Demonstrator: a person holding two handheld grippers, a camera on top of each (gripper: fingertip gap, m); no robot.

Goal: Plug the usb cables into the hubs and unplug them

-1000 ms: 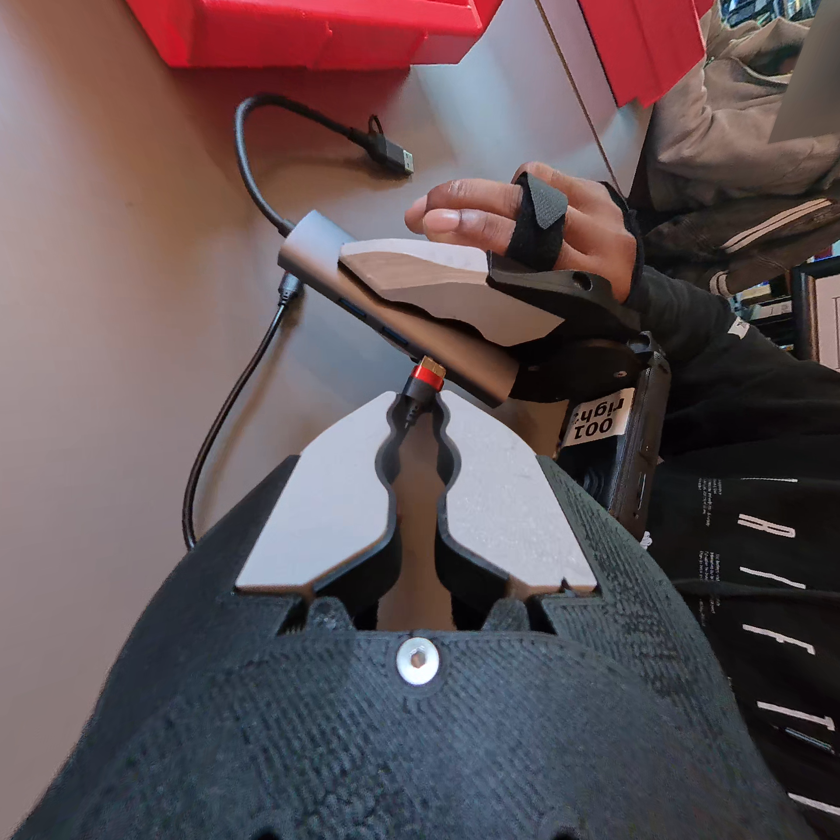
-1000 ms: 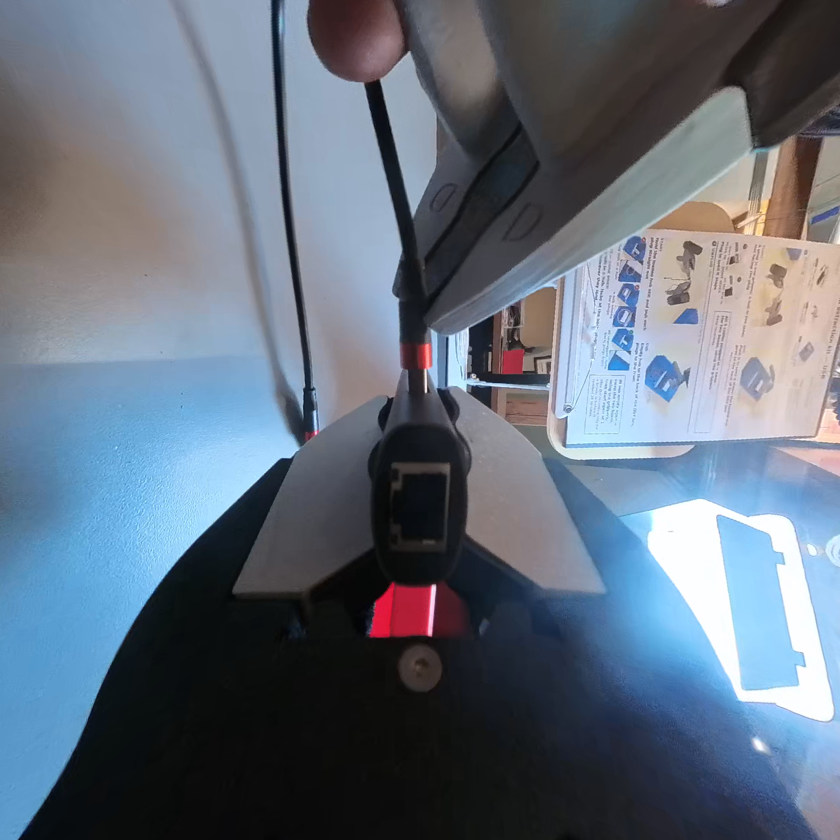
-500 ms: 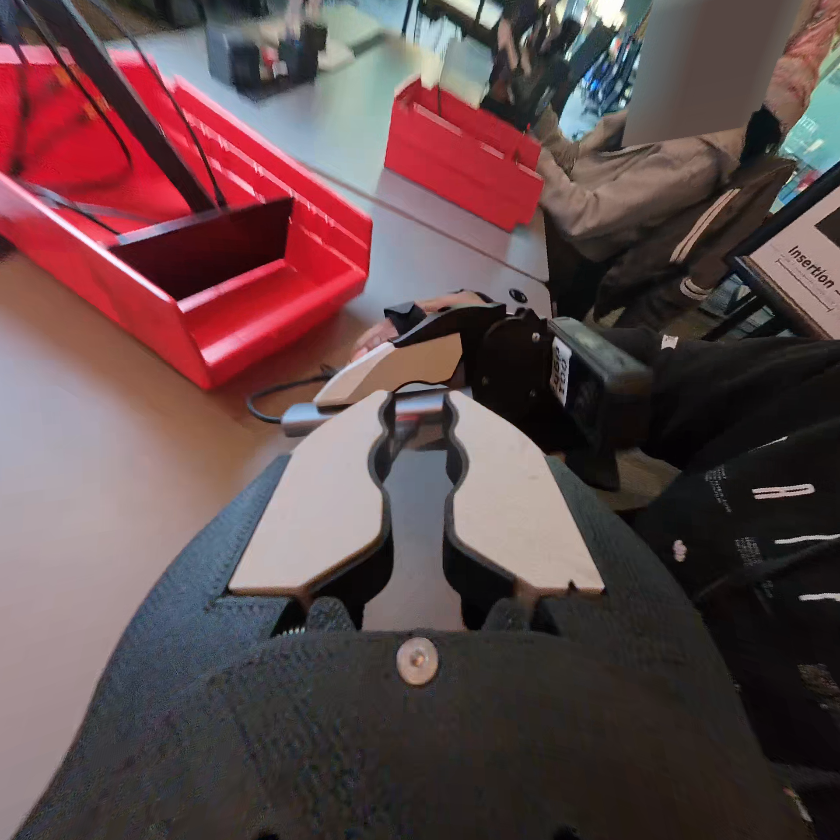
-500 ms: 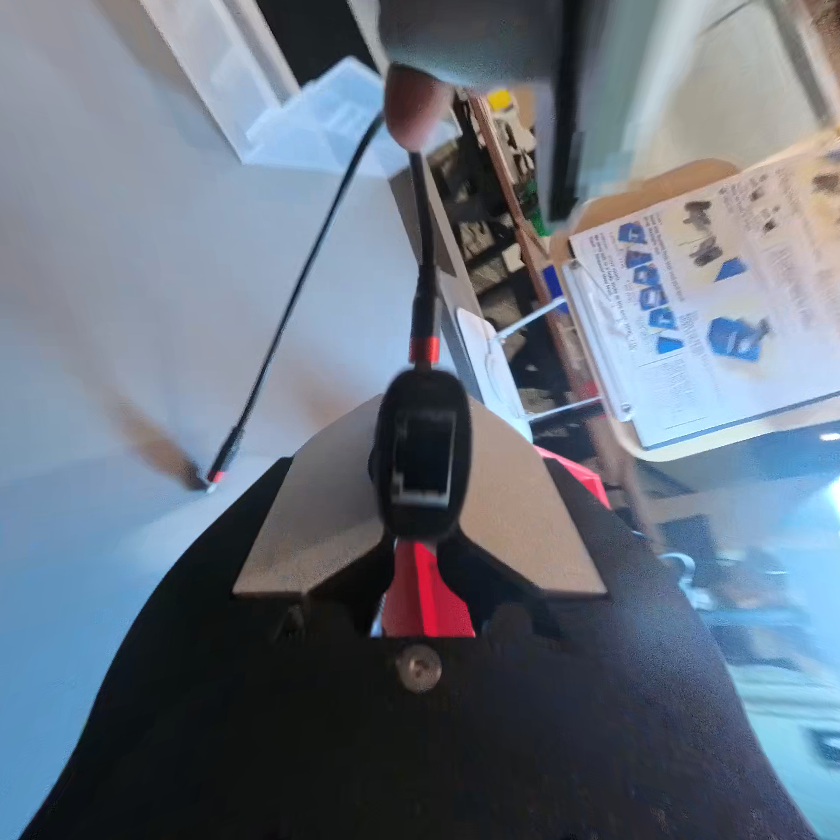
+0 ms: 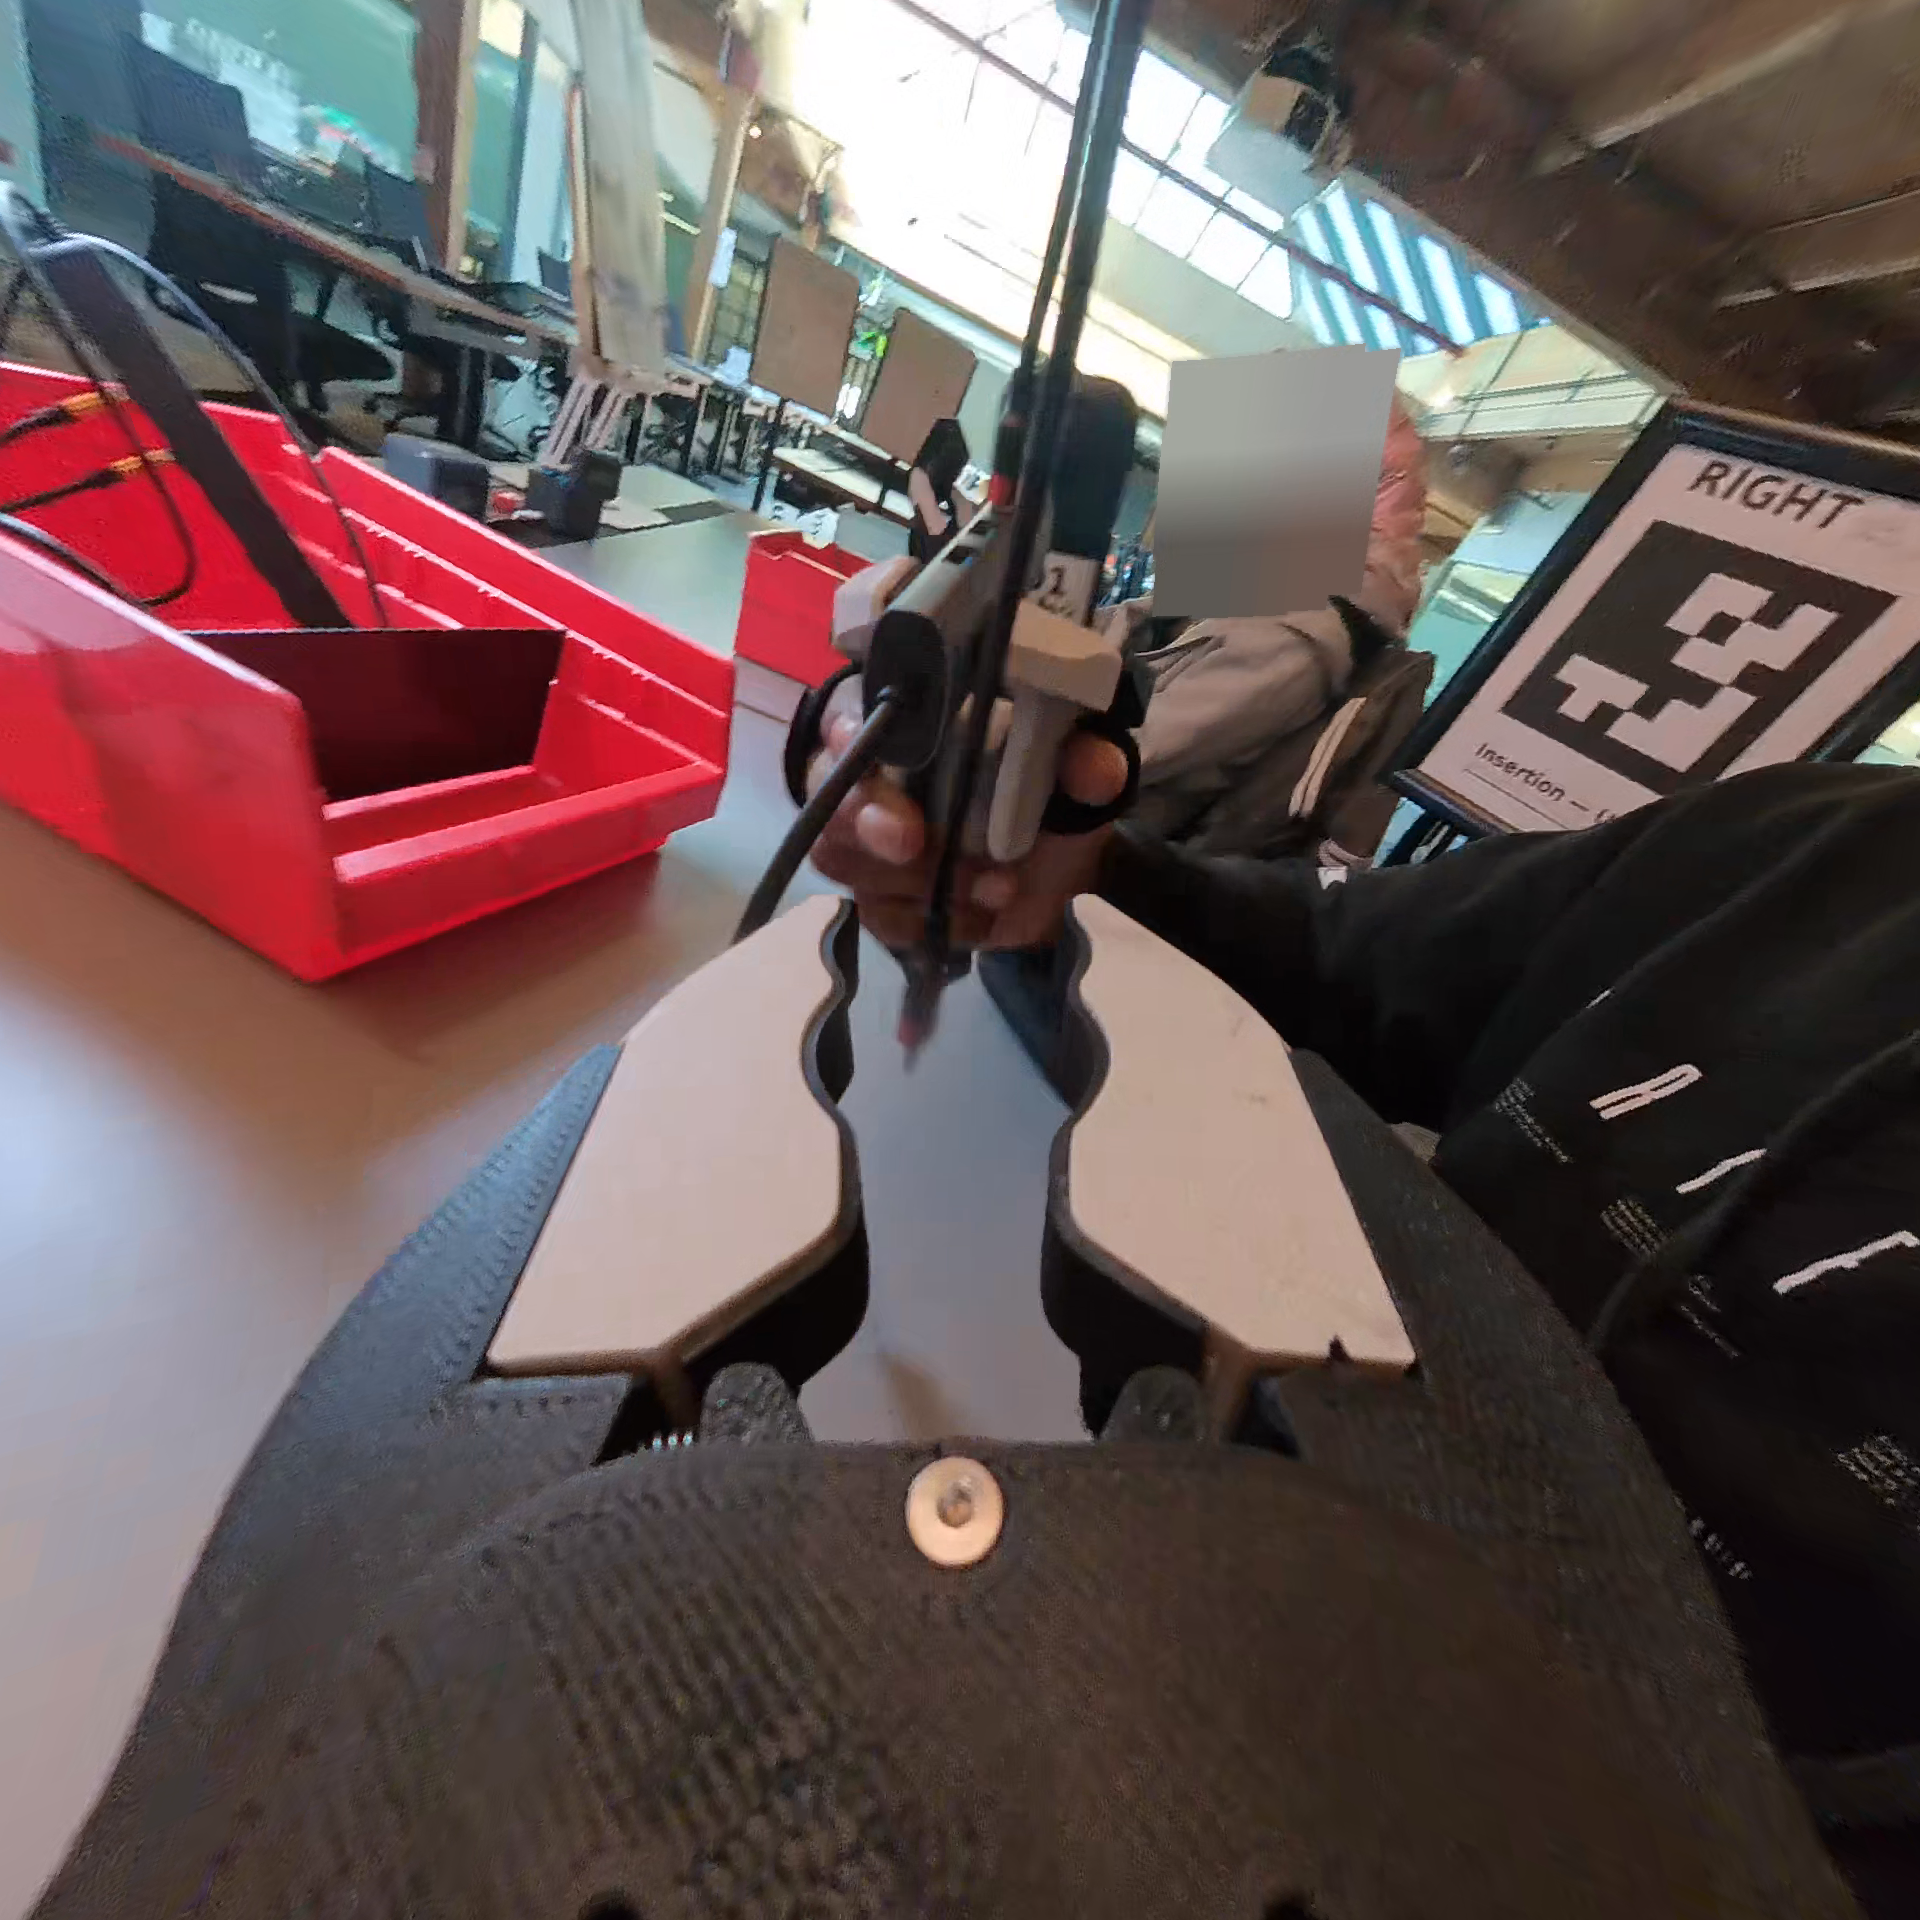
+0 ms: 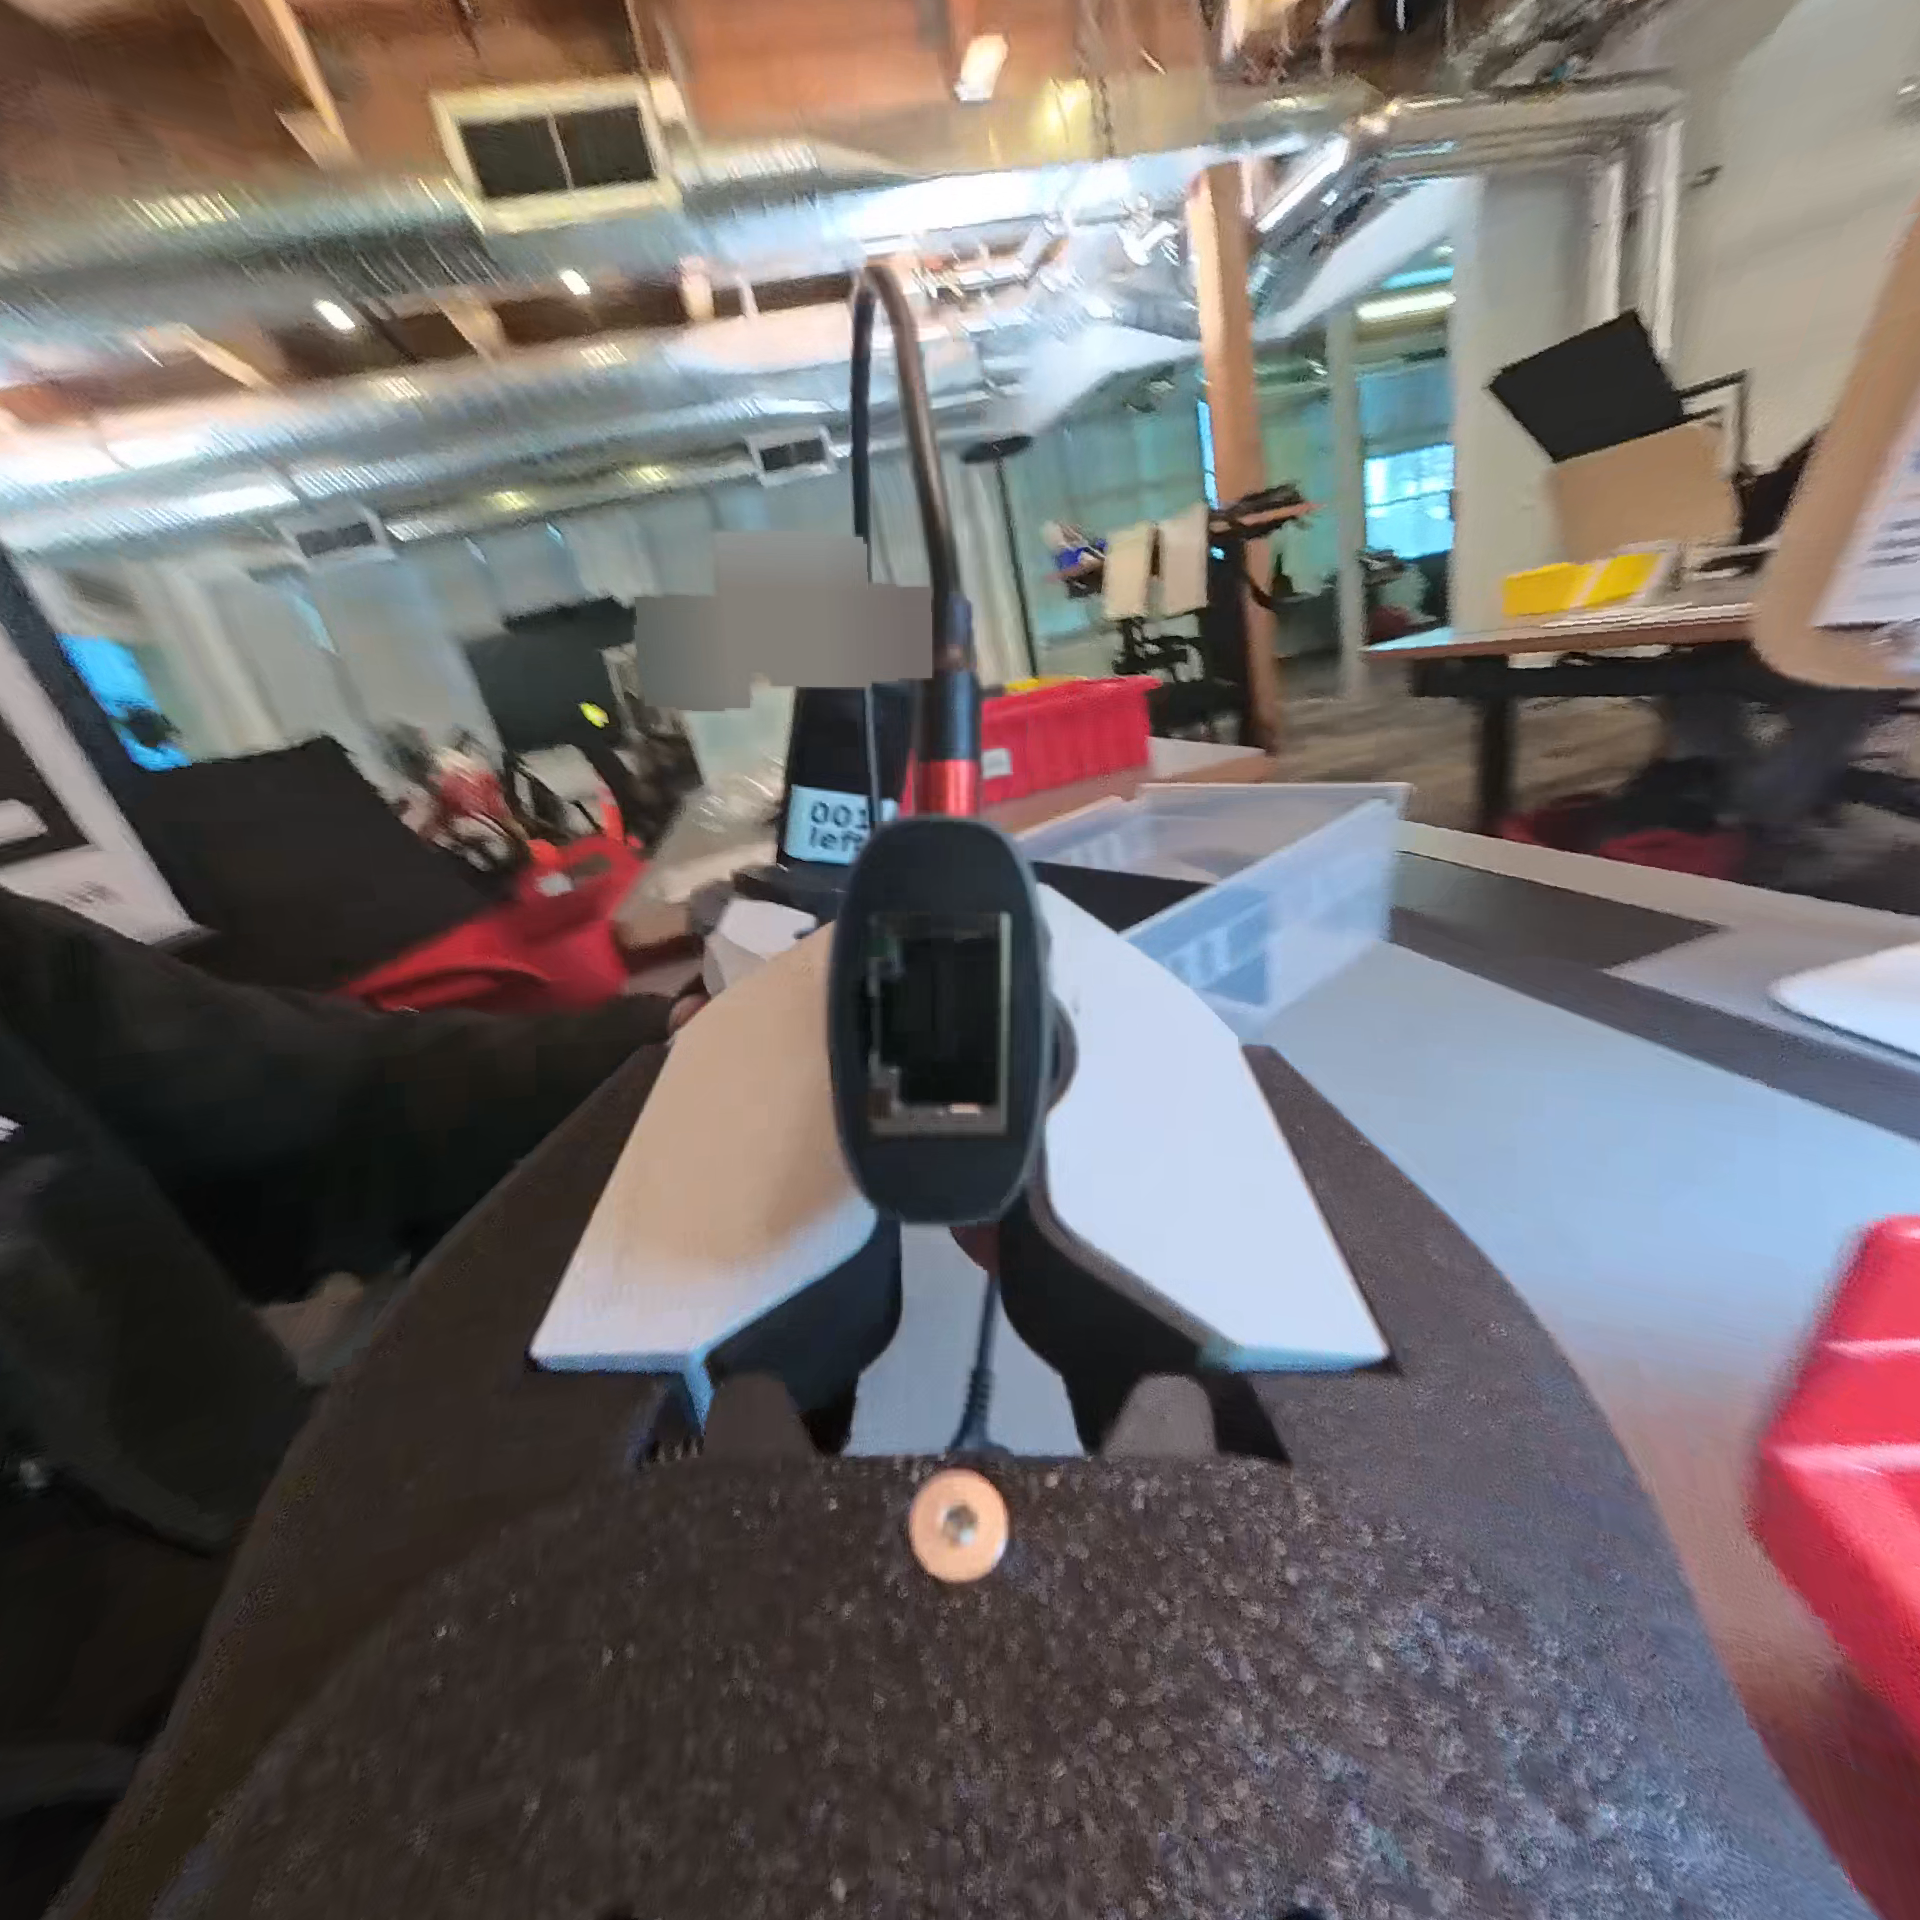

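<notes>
My right gripper (image 6: 940,935) is shut on a dark grey USB hub (image 6: 935,1049) and holds it above the table, its square port end facing the camera. A black cable's red-banded plug (image 6: 948,774) sits in the hub's far side, and the cable (image 6: 899,364) arches upward. In the left wrist view the right gripper (image 5: 977,644) holds the hub (image 5: 906,691) upright ahead. My left gripper (image 5: 961,930) is open and empty. The cable's loose red-banded end (image 5: 920,1013) dangles, blurred, between its fingertips. The hub's own lead (image 5: 810,821) runs down to the left.
A large red bin (image 5: 343,831) with cables stands on the brown table (image 5: 208,1143) at left, and a smaller red bin (image 5: 795,613) farther back. A framed marker sign (image 5: 1683,644) is at right. A clear plastic box (image 6: 1268,883) and a red bin corner (image 6: 1849,1455) lie by the right gripper. Tip to tip, the grippers are about 5 cm apart.
My left gripper let go of the red-banded plug at the hub and opened wide. My right gripper lifted the hub off the table and turned it upright. Both cameras tilted up.
</notes>
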